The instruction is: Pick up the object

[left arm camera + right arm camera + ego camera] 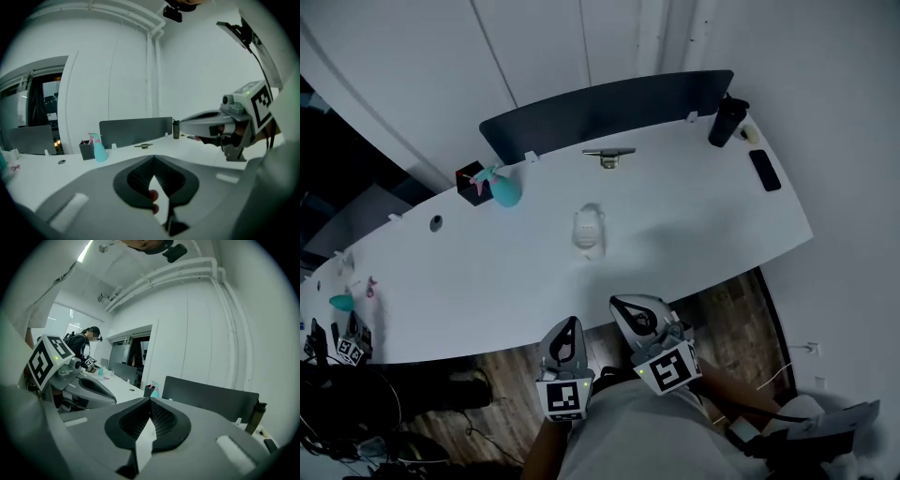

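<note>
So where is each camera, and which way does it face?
Head view: on the person's head, steeply down at the desk; left gripper, right gripper show.
Left gripper view: on it, along its shut jaws over the desk; right gripper shows.
Right gripper view: on it, toward the divider; left gripper shows.
All share the spray bottle.

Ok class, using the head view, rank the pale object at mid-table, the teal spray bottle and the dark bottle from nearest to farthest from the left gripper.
1. The pale object, middle of the table, ahead of the left gripper.
2. The teal spray bottle, farther back, on the left.
3. The dark bottle, at the far right corner.
</note>
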Tool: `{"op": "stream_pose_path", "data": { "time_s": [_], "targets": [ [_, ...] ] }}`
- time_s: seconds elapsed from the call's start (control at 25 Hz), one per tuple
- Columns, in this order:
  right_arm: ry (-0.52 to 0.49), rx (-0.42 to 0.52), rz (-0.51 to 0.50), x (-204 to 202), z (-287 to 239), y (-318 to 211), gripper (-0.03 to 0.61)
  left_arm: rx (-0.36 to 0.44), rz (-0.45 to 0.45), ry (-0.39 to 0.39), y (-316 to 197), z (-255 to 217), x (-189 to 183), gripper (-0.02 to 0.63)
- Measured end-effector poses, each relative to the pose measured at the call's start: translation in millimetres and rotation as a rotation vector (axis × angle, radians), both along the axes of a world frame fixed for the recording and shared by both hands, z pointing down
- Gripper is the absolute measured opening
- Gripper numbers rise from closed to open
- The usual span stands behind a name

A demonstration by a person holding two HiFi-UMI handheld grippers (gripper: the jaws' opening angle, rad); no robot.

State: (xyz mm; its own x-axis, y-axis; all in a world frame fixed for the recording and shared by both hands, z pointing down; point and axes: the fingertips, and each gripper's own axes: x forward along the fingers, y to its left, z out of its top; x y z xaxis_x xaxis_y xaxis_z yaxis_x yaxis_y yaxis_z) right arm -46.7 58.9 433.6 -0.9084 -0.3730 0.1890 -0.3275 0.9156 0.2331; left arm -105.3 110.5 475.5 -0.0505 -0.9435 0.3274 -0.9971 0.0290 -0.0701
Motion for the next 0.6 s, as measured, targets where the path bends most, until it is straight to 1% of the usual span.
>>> {"op": "stream_pose_path", "data": {
  "time_s": [0.16, 0.28, 0.36, 0.6],
  "targets": [
    [-0.013, -0.040, 0.008, 2, 7, -20, 0.000, -0.047, 0.001, 0.012, -22, 12, 2, 0.003],
    [0.009, -0.062, -0.010, 4, 14, -33, 0.000, -0.061, 0.013, -0.002, -42, 11, 3, 0.002],
    [0.004, -0.075, -0.017, 3, 16, -42, 0.000, -0.074, 0.013, -0.008, -52, 10, 1, 0.003],
    [0.009, -0.095, -0.053, 4, 19, -77, 0.000, -0.104, -0.034, 0.003, -85, 14, -4, 0.002]
  ]
}}
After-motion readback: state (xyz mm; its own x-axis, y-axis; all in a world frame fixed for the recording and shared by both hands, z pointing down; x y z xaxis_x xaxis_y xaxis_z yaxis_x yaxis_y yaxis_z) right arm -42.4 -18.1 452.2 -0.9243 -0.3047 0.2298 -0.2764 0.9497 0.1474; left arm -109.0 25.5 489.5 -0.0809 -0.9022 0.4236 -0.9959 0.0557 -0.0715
